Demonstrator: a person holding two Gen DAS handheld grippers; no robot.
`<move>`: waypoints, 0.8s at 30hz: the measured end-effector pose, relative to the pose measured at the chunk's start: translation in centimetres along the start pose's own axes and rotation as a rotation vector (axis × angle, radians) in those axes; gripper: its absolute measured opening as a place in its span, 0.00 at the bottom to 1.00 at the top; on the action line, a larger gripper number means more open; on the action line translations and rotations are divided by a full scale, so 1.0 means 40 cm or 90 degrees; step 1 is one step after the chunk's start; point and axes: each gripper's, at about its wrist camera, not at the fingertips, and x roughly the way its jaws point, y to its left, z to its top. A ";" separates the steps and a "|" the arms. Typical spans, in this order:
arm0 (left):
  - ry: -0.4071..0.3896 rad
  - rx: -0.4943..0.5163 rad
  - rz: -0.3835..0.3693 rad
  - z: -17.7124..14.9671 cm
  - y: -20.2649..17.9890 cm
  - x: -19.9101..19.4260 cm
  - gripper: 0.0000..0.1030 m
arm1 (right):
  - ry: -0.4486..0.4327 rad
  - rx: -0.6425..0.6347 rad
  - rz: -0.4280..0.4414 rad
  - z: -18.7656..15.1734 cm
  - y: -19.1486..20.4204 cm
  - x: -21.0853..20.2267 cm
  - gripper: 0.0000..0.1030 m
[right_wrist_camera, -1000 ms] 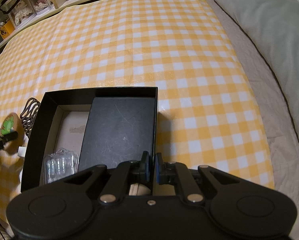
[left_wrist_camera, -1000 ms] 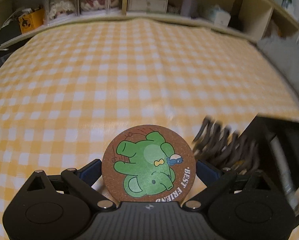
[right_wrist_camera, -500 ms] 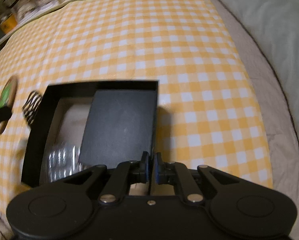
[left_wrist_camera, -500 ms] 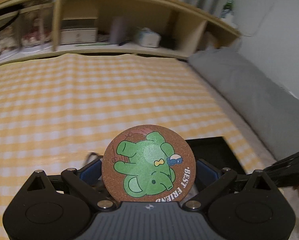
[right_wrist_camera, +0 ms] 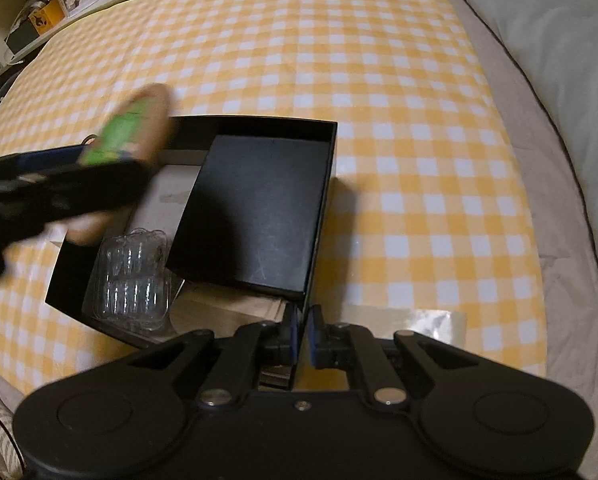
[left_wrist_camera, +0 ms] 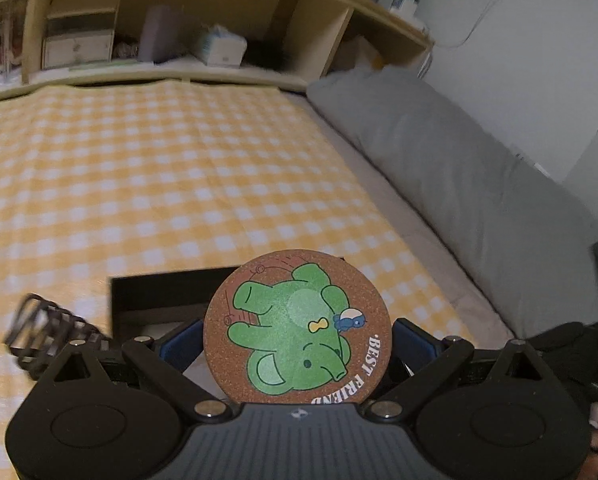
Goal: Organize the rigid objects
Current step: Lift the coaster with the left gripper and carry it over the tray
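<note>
Below the left gripper [left_wrist_camera: 297, 334], clamped on the coaster [left_wrist_camera: 297, 326], sits the black box [right_wrist_camera: 319, 184]; lower flat before releasing, while right gripper [right_wrist_camera: 302, 338] pinches its wall.

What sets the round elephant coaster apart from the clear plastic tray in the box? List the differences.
1. The elephant coaster is round, opaque cork-brown with a green print; the clear plastic tray is see-through, roughly rectangular and ribbed.
2. The coaster is gripped by its edges in the left claw; the tray is held by nothing.
3. The coaster hangs in the air over the black box; the tray lies inside it.

Both look flat and rigid.
</note>
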 end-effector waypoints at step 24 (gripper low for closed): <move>0.006 -0.080 -0.015 -0.016 -0.014 0.072 1.00 | -0.005 0.015 0.017 -0.006 0.007 -0.027 0.06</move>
